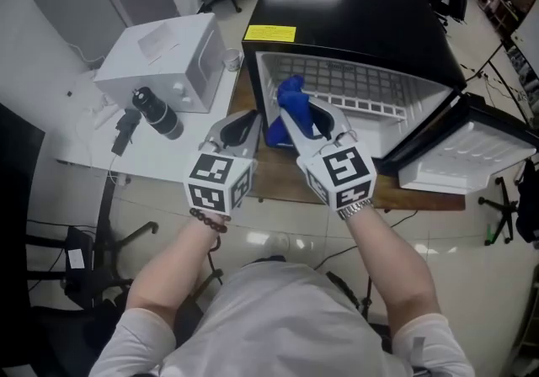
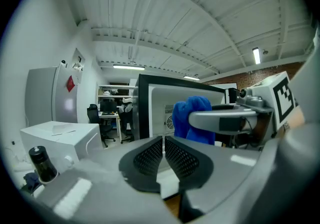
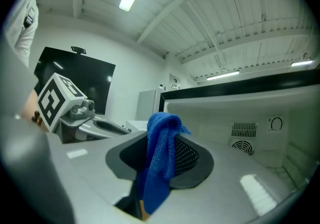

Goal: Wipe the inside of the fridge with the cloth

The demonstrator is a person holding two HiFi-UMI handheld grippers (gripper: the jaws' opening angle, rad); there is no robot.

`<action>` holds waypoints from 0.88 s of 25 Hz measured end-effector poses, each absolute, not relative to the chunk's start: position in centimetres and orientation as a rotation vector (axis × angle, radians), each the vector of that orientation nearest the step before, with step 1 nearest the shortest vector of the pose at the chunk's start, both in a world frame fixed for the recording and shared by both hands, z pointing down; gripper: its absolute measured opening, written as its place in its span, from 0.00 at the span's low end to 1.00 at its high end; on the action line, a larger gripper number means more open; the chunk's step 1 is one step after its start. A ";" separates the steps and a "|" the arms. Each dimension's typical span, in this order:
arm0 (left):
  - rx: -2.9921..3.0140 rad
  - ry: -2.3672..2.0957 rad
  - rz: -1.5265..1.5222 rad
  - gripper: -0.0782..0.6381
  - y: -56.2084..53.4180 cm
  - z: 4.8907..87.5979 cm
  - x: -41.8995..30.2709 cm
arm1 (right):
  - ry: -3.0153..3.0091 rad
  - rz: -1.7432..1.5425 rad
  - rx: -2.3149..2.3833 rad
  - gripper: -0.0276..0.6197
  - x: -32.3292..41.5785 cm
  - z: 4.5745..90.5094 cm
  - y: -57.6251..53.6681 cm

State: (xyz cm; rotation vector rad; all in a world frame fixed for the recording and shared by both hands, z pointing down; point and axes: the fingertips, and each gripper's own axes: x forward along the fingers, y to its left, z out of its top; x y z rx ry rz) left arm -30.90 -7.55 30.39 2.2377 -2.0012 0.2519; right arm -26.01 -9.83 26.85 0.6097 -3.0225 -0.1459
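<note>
Cloth [image 1: 289,96] hangs pinched between the right gripper's [image 3: 161,154] jaws, held at the mouth of the open fridge [image 1: 362,26] before its white interior. Left gripper [image 2: 164,154] sits just beside, jaws closed on nothing

Left tool [image 2: 163,143] closed, right tool [image 1: 293,111] gripping

A lab-like workroom, with office chair [image 2: 93,116], desk [image 2: 111,116] and tripod [image 1: 503,201].
</note>
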 end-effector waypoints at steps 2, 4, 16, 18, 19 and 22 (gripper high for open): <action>2.233 -1.992 0.260 0.13 -8.4 30.8 -31.8 | -3.013 -0.147 0.609 0.23 -27.2 27.3 -10.9; 2.226 -1.983 0.271 0.15 -9.3 31.2 -32.6 | -3.007 -0.142 0.614 0.23 -28.1 27.7 -12.0; 2.228 -1.942 0.297 0.21 -12.7 32.9 -34.7 | -3.008 -0.124 0.603 0.22 -32.1 28.7 -16.7; 2.232 -1.937 0.300 0.23 -12.9 33.0 -34.8 | -3.016 -0.108 0.597 0.22 -32.4 28.8 -17.0; 2.234 -1.935 0.302 0.23 -13.0 33.0 -34.8 | -3.021 -0.101 0.597 0.22 -32.5 28.8 -17.2; 2.243 -1.930 0.299 0.23 -13.3 32.9 -34.9 | -3.030 -0.092 0.607 0.22 -32.7 28.8 -17.8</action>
